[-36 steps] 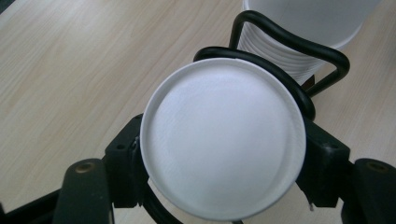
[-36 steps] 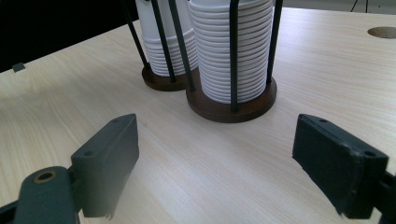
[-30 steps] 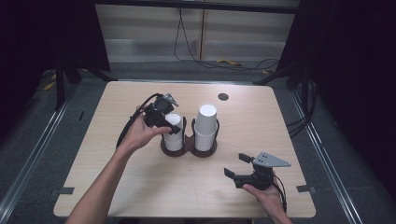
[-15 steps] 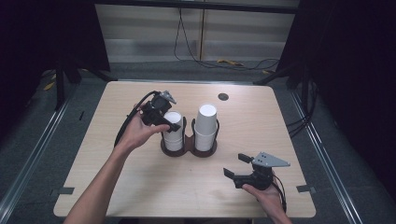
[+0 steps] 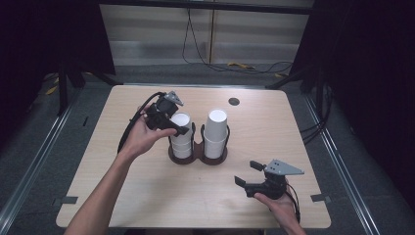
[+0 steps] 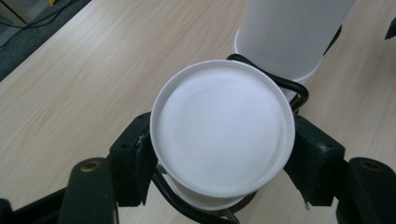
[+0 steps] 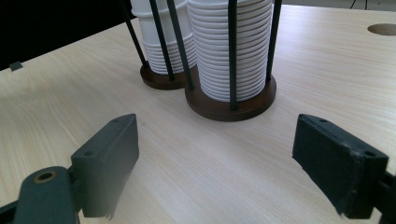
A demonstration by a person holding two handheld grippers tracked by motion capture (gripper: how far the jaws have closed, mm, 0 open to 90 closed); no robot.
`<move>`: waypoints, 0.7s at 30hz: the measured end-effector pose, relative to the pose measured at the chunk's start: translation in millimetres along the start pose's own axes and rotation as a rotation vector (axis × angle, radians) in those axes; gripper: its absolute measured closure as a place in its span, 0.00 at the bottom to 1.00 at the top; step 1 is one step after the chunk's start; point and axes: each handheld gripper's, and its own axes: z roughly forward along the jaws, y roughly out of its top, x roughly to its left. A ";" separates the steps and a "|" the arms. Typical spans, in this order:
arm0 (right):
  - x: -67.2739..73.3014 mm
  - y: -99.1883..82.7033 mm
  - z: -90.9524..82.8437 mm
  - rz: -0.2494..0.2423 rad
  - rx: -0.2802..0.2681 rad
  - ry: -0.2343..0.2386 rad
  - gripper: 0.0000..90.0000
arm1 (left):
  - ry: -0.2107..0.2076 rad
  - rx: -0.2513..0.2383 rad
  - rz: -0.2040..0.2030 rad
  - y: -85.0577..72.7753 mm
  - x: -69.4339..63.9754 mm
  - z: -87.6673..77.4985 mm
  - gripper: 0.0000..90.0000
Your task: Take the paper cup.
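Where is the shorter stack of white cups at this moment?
In the high view, the shorter cup stack stands mid-table in the holder's left side, beside the taller stack, with the left tool gripping its top.

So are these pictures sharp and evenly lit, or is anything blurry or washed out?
High view: table evenly lit, surroundings dark. Left gripper view: the top cup is nearly washed out white, with soft edges. Right gripper view: cup stacks crisp, the near jaws slightly soft.
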 end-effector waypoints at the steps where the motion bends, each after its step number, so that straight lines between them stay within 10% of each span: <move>1: -0.2 0.0 -0.1 0.000 -0.001 0.001 0.16 | 0.005 0.000 -0.004 -0.1 0.0 -0.9 0.37; 21: 0.0 0.1 -0.3 0.001 0.000 0.002 0.16 | -0.011 -0.084 -0.010 -0.1 2.0 -25.3 0.37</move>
